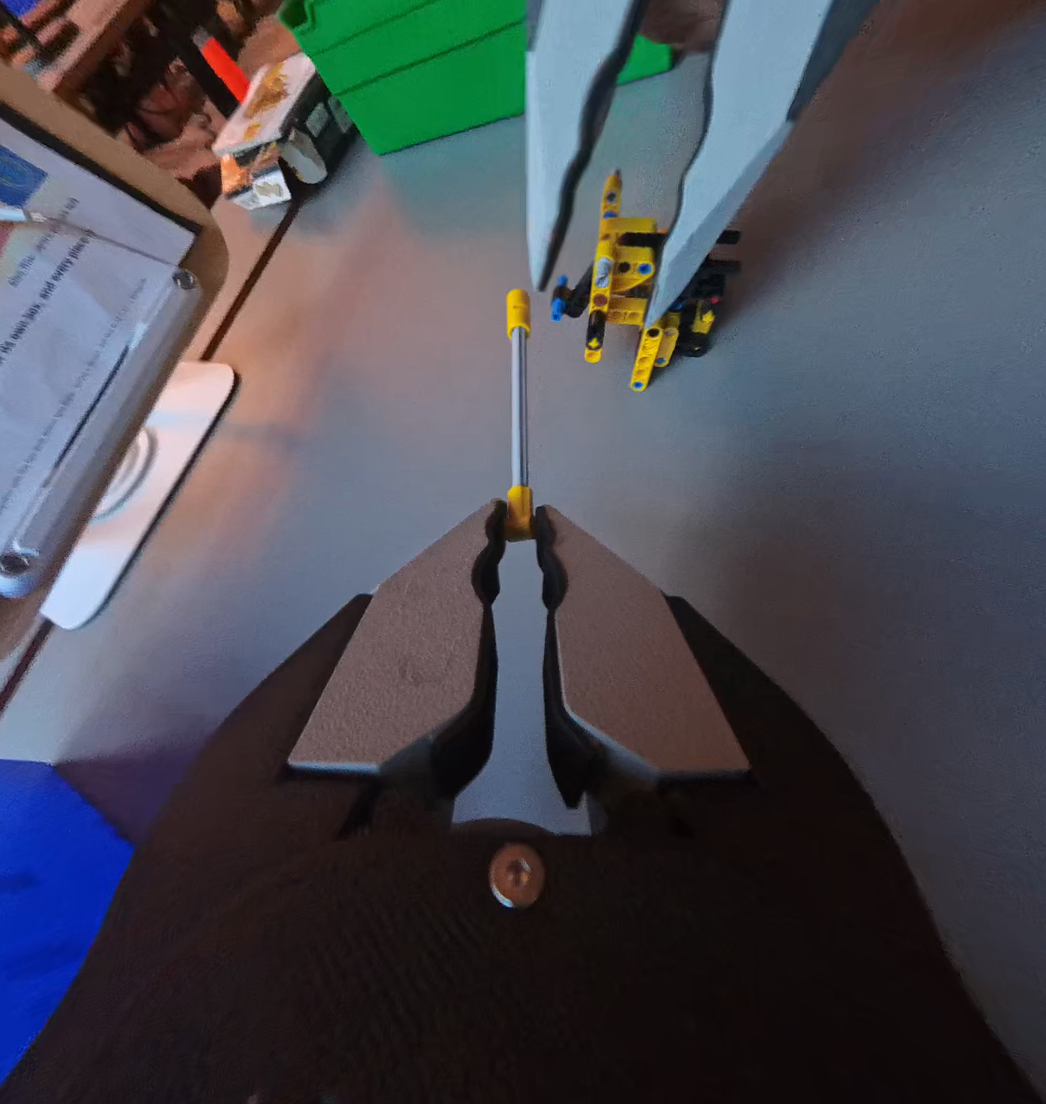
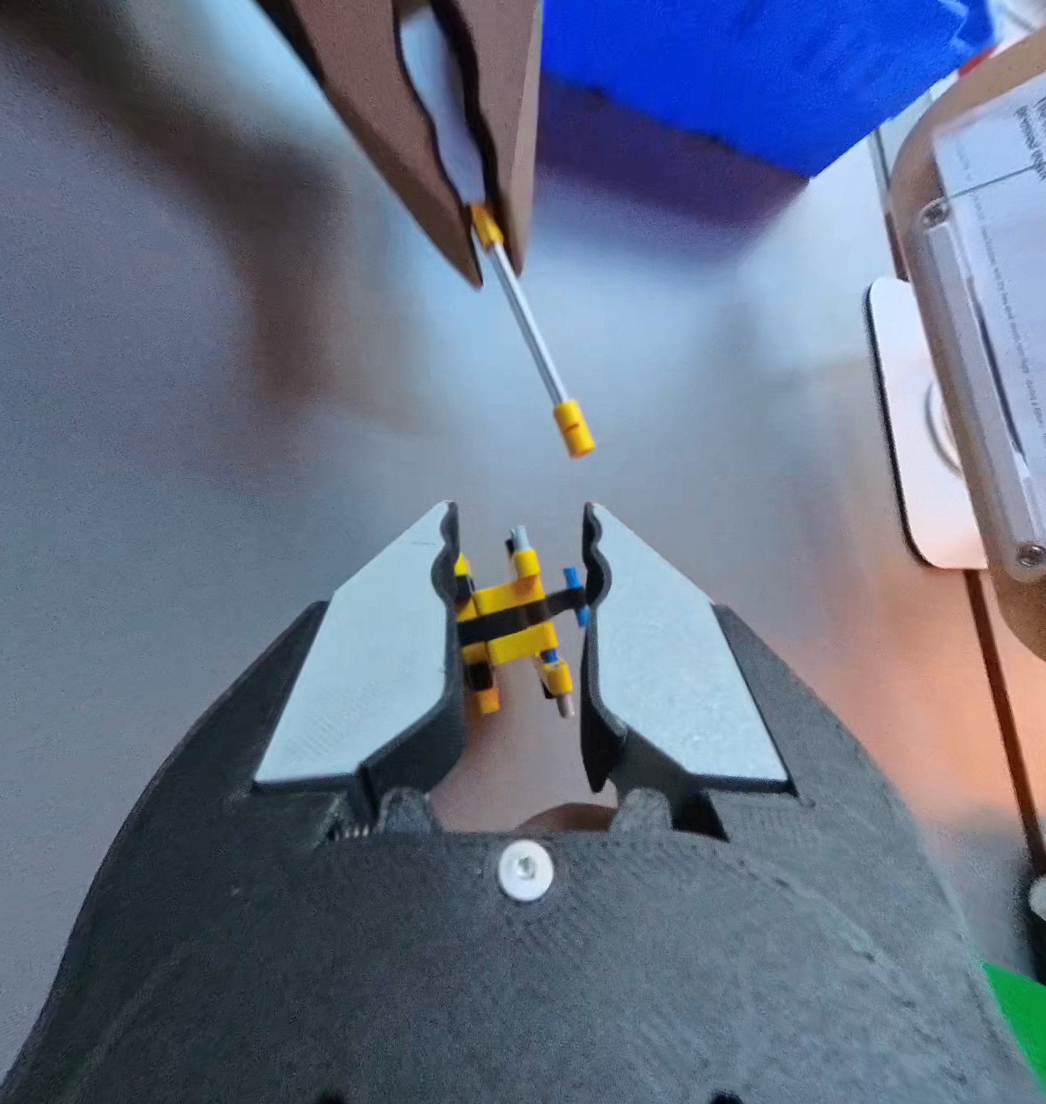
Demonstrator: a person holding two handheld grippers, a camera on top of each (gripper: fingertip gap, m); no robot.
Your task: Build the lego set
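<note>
The left tool [image 1: 518,524] is pinching the grey axle [image 1: 520,412] by one yellow end, aiming it toward the yellow model [image 2: 511,621], which the right tool [image 2: 520,526] is clamping steady.

Slim grey axle with a yellow cylindrical connector at each end [image 1: 519,412], held off the grey tabletop; its free end points toward the yellow-and-black beam assembly with blue pins [image 2: 511,621].

Glossy plastic model [image 2: 511,621], shiny metal-looking rod [image 1: 519,412], matt grey tabletop [image 1: 867,537].
</note>
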